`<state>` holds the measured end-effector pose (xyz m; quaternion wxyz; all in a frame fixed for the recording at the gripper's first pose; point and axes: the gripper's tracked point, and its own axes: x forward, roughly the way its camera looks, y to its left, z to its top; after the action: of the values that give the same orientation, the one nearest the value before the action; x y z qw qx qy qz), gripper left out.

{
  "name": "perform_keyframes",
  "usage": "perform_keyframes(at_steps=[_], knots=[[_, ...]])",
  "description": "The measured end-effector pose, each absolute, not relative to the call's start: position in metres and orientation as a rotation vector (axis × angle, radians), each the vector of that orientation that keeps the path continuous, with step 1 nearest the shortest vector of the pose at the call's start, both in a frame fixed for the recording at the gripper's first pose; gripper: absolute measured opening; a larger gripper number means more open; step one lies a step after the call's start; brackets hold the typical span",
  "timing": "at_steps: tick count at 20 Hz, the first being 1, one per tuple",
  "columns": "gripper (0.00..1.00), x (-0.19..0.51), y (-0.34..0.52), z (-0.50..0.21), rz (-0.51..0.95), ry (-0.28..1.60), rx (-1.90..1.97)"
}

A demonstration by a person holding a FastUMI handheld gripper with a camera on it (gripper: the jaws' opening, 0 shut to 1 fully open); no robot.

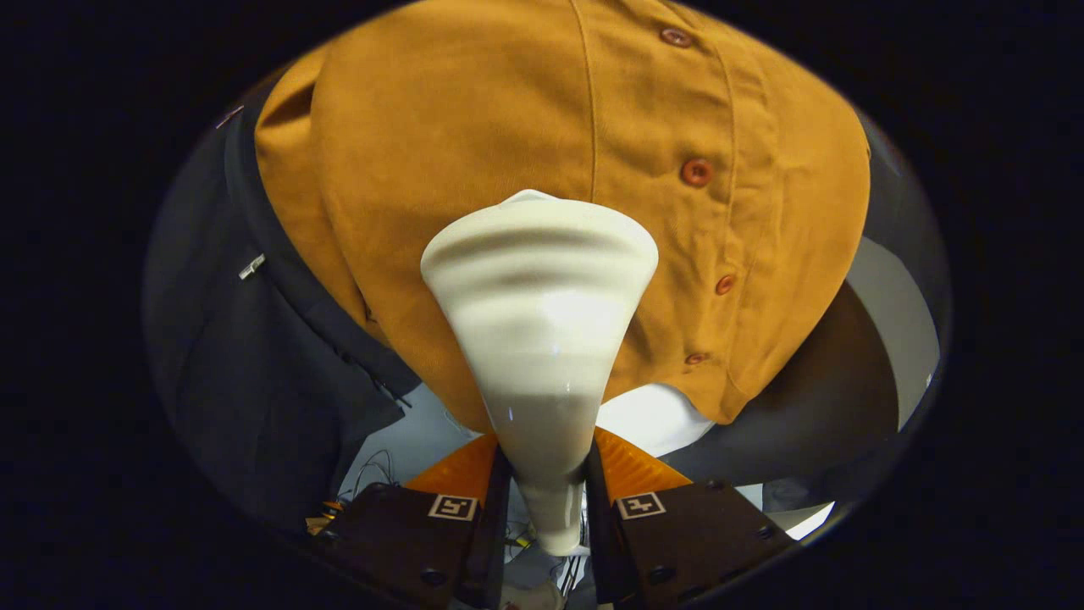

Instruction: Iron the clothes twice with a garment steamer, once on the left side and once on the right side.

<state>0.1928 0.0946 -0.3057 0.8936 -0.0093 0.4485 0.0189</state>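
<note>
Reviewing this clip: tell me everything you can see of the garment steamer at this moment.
The garment steamer is a cream-white, glossy, plastic-looking cone, narrow at the handle and flaring to a wide head with soft ridges. Its narrow neck is clamped between both fingers of the gripper. The head points forward at the mustard-yellow shirt, left of the row of reddish buttons; whether it actually touches the cloth cannot be told. No steam is visible.

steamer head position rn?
In the gripper view the cream steamer is clamped by its handle in the claw, its wide head just ahead of the fingers, over the mustard shirt, beside the button placket.
</note>
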Motion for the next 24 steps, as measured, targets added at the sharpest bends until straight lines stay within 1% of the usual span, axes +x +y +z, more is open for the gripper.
perform_keyframes(at_steps=[5, 15, 18, 24], knots=[[0.45, 0.213, 0.086, -0.22, 0.032, 0.699, -0.009], [0.44, 0.239, 0.024, -0.083, -0.022, 0.315, -0.003], [0.44, 0.241, 0.013, -0.058, -0.018, 0.236, -0.011], [0.44, 0.228, -0.006, -0.052, -0.005, 0.174, -0.01]])
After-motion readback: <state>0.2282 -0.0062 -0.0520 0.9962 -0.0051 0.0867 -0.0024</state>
